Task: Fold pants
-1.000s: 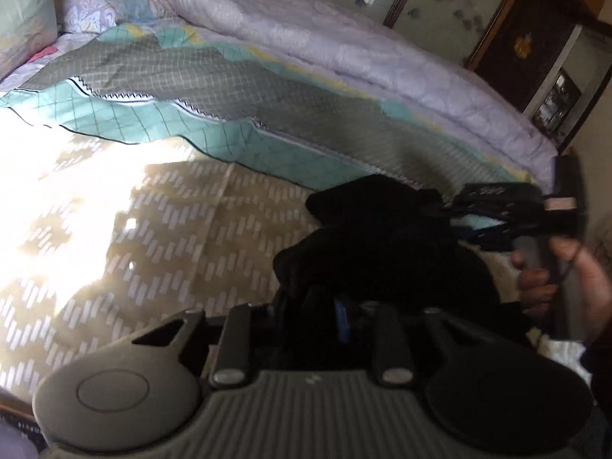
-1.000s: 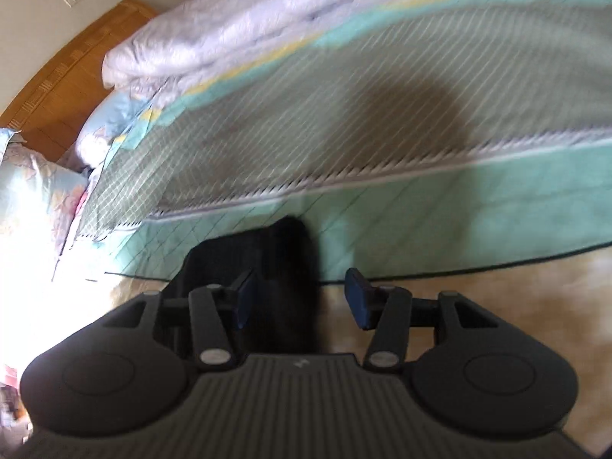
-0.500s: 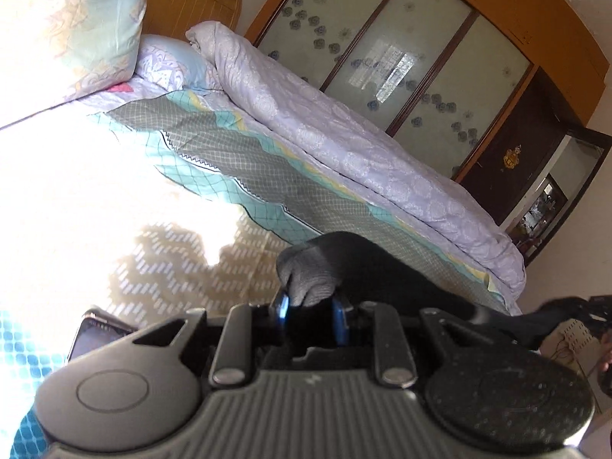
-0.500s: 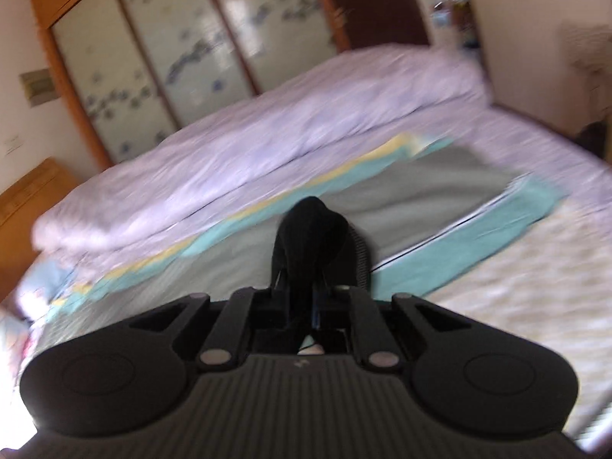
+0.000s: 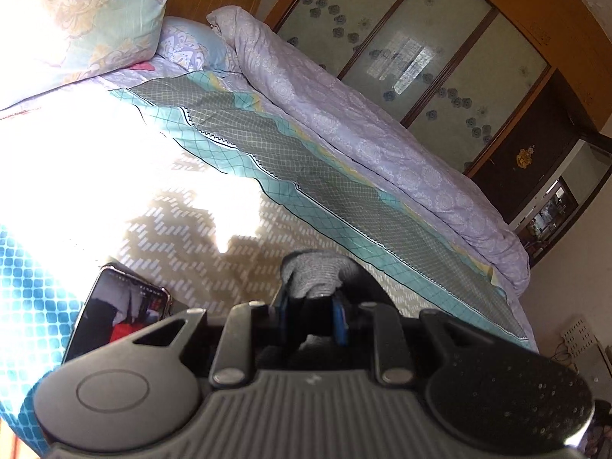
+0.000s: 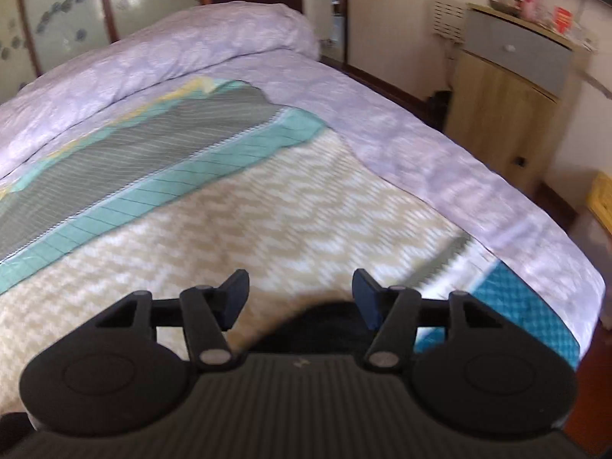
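Note:
The pants are dark fabric. In the left wrist view my left gripper (image 5: 311, 315) is shut on a bunched fold of the pants (image 5: 313, 277), lit grey on top, held above the bed. In the right wrist view my right gripper (image 6: 300, 298) is open with nothing between its fingers. A dark patch of the pants (image 6: 329, 325) shows just below and behind its fingers, over the beige patterned bedspread (image 6: 267, 229). The rest of the pants is hidden behind the gripper bodies.
A phone (image 5: 114, 313) with a lit screen lies on the bed at the left. A rolled lilac quilt (image 5: 363, 122) runs along the far side. Pillows (image 5: 76, 19) lie at the head. A wooden cabinet (image 6: 508, 88) stands right of the bed.
My right gripper was shut on the pants half a second ago and has let go and opened. My left gripper has kept its hold and lifted and turned, so the phone has come into view.

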`<state>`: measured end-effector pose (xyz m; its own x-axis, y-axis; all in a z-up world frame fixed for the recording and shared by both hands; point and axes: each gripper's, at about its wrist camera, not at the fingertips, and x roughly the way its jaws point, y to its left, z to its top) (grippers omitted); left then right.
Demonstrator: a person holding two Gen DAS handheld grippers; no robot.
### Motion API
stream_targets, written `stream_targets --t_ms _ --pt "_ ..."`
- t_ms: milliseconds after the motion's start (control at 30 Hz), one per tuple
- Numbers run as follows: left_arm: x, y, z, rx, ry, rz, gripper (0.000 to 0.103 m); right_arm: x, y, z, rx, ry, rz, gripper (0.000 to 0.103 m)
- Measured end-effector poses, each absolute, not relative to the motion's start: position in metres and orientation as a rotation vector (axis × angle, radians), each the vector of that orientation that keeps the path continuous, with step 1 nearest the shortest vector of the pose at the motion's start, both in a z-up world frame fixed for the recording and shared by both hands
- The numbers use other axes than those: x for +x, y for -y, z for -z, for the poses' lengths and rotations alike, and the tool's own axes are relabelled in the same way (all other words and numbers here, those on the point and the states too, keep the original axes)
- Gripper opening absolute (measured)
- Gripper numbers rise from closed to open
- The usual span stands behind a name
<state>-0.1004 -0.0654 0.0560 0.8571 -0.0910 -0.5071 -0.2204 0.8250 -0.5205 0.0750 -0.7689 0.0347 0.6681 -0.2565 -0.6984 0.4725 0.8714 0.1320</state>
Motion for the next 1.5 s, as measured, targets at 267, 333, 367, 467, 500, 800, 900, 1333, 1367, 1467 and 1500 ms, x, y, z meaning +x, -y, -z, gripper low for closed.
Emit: stream_targets --t_ms 267,333,367,467,500,800,900,1333,1367,1467,1500 --pt "-0.104 0.064 -0.05 -0.605 -0.586 -0.101 0.02 -0.028 0.818 0.014 0.641 -0.675 0.402 0.03" --pt "-0.103 0.064 -0.052 -0.609 -0.585 -0.102 0.02 -0.034 0.824 0.023 0.718 -0.652 0.399 0.029" --pt "-0.103 0.063 -0.054 -0.613 -0.586 -0.103 0.02 -0.034 0.825 0.026 0.735 -0.636 0.398 0.03" --pt "-0.101 0.063 -0.057 -0.611 -0.587 -0.105 0.02 -0.022 0.827 0.035 0.713 -0.616 0.409 0.032" --pt "-0.1 0.064 -0.059 -0.606 -0.586 -0.107 0.02 -0.017 0.826 0.038 0.719 -0.616 0.397 0.034" --pt "-0.092 0.063 -0.065 -0.604 -0.59 -0.121 0.02 0.003 0.829 0.046 0.737 -0.651 0.355 0.003" --pt "-0.087 0.051 -0.067 -0.655 -0.583 -0.12 0.02 -0.024 0.856 0.011 0.915 -0.5 0.312 0.002" --pt "-0.01 0.05 -0.065 -0.654 -0.551 -0.135 0.02 0.057 0.844 -0.057 0.578 -0.558 0.242 0.009" --pt "-0.008 0.051 -0.064 -0.653 -0.553 -0.137 0.02 0.05 0.837 -0.042 0.553 -0.58 0.23 0.012" --pt "-0.005 0.048 -0.057 -0.661 -0.578 -0.142 0.02 0.032 0.822 0.001 0.498 -0.627 0.223 0.058" --pt "-0.005 0.046 -0.057 -0.66 -0.583 -0.143 0.02 0.03 0.817 0.011 0.473 -0.641 0.243 0.061"
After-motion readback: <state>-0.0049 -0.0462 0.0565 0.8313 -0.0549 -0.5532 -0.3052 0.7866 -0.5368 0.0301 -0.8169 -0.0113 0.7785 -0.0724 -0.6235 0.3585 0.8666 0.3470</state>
